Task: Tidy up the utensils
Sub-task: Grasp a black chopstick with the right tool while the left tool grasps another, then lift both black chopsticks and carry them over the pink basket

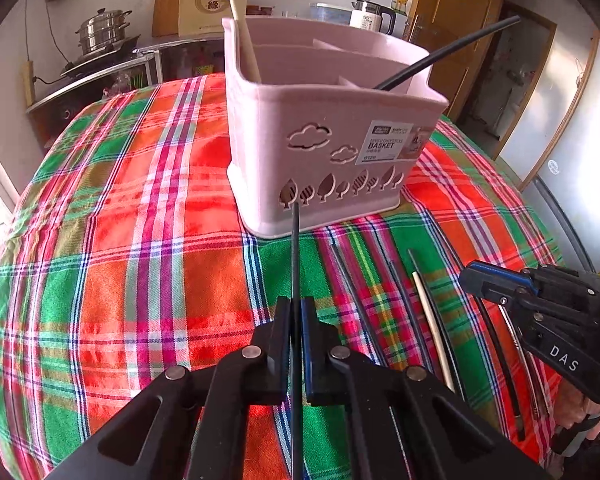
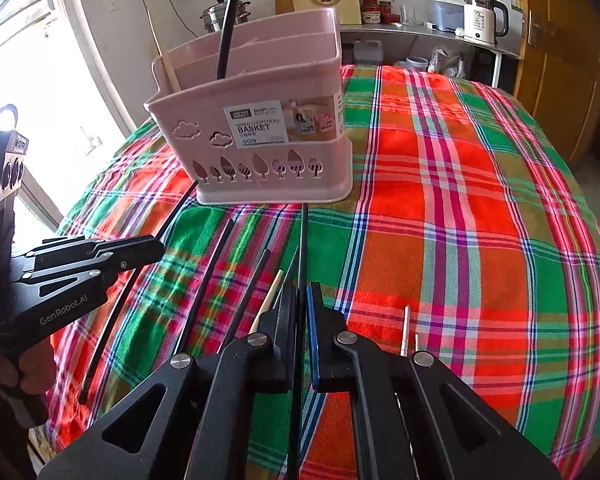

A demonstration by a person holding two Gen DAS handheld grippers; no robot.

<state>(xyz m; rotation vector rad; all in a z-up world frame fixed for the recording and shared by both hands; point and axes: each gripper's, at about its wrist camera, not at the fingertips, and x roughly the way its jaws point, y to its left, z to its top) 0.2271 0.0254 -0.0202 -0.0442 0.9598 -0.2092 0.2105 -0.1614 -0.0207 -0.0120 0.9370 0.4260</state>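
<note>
With each gripper, left gripper and right gripper, clenched on a black chopstick near the tablecloth's front edge, we judge the next move lifts both into the pink chopstick basket.

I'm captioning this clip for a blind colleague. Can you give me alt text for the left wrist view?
The left gripper is shut on a black chopstick aimed at a pink divided basket on a plaid tablecloth. The basket already holds one pale and one black chopstick; more lie loose at right, where the right gripper reaches in.
</note>
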